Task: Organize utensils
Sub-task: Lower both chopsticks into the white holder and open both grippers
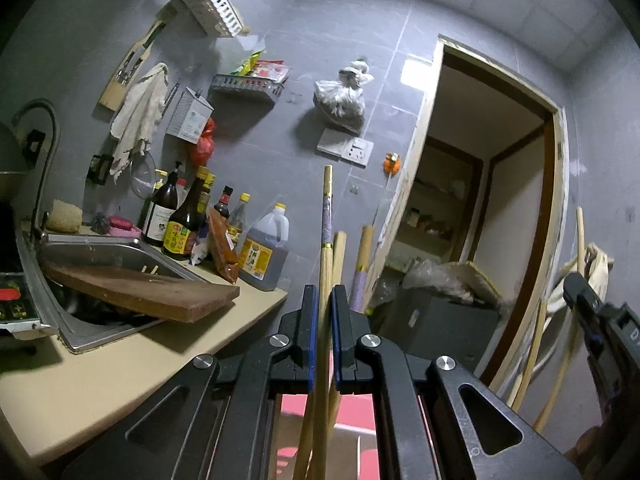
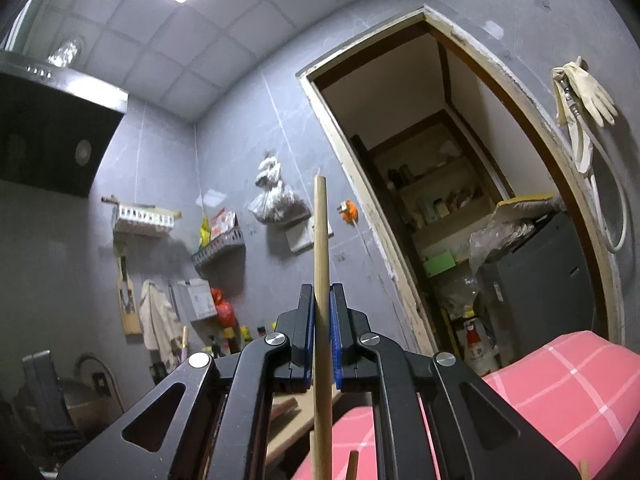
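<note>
A long bamboo chopstick with a purple band (image 1: 326,216) is clenched upright in the left gripper (image 1: 324,328); the right gripper (image 2: 322,332) pinches a plain wooden chopstick (image 2: 321,240). Mid-carry, I'd say; next, the white slotted wall holder (image 1: 212,4) above the beige desk (image 1: 120,360).

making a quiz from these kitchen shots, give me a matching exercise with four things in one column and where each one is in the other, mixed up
Things:
1. decorated chopstick
2. wooden cutting board
3. rubber glove
4. plain wooden chopstick

Places:
A. hanging on the wall beside the doorway
B. between the fingers of the left gripper
C. lying across the sink
D. between the fingers of the right gripper

Pairs: 1-B, 2-C, 3-A, 4-D
</note>
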Action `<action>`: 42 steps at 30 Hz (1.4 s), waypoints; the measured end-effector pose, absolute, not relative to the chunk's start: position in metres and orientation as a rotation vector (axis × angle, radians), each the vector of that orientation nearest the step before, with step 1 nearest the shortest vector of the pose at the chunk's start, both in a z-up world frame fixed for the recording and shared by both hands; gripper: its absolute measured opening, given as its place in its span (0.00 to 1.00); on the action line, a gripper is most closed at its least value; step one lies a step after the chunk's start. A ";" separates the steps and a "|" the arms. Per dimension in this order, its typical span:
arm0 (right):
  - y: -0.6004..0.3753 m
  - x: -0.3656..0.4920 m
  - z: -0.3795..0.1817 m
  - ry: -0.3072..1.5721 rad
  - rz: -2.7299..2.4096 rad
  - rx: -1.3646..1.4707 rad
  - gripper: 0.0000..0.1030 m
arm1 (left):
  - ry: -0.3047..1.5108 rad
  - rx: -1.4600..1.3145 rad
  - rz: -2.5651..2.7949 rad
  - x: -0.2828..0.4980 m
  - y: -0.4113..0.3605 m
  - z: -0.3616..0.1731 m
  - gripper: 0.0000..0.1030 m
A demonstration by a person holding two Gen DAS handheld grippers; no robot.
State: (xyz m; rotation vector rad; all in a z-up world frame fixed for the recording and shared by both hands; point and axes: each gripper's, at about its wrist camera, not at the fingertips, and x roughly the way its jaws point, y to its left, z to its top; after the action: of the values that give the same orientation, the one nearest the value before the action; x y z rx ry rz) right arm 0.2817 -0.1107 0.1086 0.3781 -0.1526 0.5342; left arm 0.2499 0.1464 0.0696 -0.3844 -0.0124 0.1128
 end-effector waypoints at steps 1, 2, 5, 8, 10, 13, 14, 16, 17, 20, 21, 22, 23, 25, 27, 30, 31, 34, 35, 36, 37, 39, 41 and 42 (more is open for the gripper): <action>-0.110 0.282 0.109 -0.139 0.538 0.365 0.06 | -0.006 -0.380 0.111 0.250 0.146 0.069 0.04; -0.109 0.282 0.108 -0.123 0.539 0.351 0.06 | 0.000 -0.373 0.112 0.250 0.145 0.067 0.04; -0.109 0.282 0.104 -0.081 0.542 0.325 0.06 | 0.018 -0.353 0.113 0.249 0.141 0.064 0.04; -0.109 0.283 0.101 -0.032 0.544 0.305 0.06 | 0.041 -0.330 0.117 0.248 0.137 0.060 0.04; -0.109 0.282 0.098 -0.011 0.546 0.295 0.06 | 0.063 -0.318 0.102 0.248 0.135 0.059 0.04; -0.109 0.279 0.098 0.018 0.553 0.280 0.06 | 0.090 -0.298 0.072 0.247 0.132 0.056 0.04; -0.108 0.279 0.097 0.035 0.555 0.271 0.06 | 0.101 -0.293 0.063 0.246 0.131 0.055 0.04; -0.107 0.277 0.096 0.052 0.560 0.264 0.06 | 0.119 -0.287 0.050 0.246 0.129 0.054 0.04; -0.107 0.276 0.096 0.057 0.560 0.260 0.07 | 0.127 -0.282 0.048 0.246 0.129 0.053 0.04; -0.107 0.272 0.095 0.067 0.561 0.246 0.07 | 0.156 -0.271 0.035 0.245 0.126 0.050 0.04; -0.108 0.272 0.095 0.073 0.561 0.244 0.07 | 0.162 -0.269 0.033 0.245 0.126 0.049 0.04; -0.108 0.271 0.094 0.079 0.560 0.244 0.07 | 0.169 -0.259 0.035 0.245 0.125 0.049 0.05; -0.109 0.271 0.094 0.085 0.558 0.243 0.07 | 0.184 -0.257 0.031 0.246 0.125 0.048 0.05; -0.110 0.270 0.095 0.091 0.555 0.238 0.10 | 0.198 -0.262 0.024 0.246 0.125 0.047 0.07; -0.112 0.268 0.097 0.093 0.553 0.235 0.17 | 0.204 -0.264 0.020 0.244 0.126 0.046 0.07; -0.115 0.266 0.100 0.093 0.553 0.236 0.24 | 0.206 -0.269 0.014 0.241 0.127 0.048 0.15; -0.116 0.264 0.102 0.091 0.553 0.234 0.24 | 0.207 -0.274 0.010 0.240 0.128 0.049 0.18; -0.121 0.259 0.107 0.085 0.555 0.232 0.32 | 0.205 -0.292 -0.004 0.234 0.129 0.053 0.26; -0.123 0.257 0.108 0.081 0.554 0.232 0.34 | 0.203 -0.294 -0.008 0.232 0.128 0.055 0.26; -0.126 0.254 0.110 0.075 0.552 0.234 0.40 | 0.203 -0.294 -0.010 0.229 0.127 0.058 0.26; -0.131 0.251 0.112 0.071 0.552 0.237 0.45 | 0.203 -0.293 -0.011 0.227 0.125 0.060 0.27; -0.137 0.245 0.116 0.068 0.547 0.234 0.53 | 0.202 -0.296 -0.021 0.221 0.122 0.065 0.35; -0.145 0.237 0.119 0.068 0.527 0.222 0.61 | 0.200 -0.301 -0.028 0.216 0.118 0.070 0.42; -0.148 0.234 0.121 0.071 0.514 0.213 0.67 | 0.197 -0.301 -0.035 0.212 0.114 0.072 0.46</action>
State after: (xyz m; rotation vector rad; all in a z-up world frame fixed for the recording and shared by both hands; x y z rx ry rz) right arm 0.2343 -0.1484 0.1209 0.2132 0.0707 0.5141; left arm 0.2124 0.1143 0.0724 -0.3013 0.1969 -0.0348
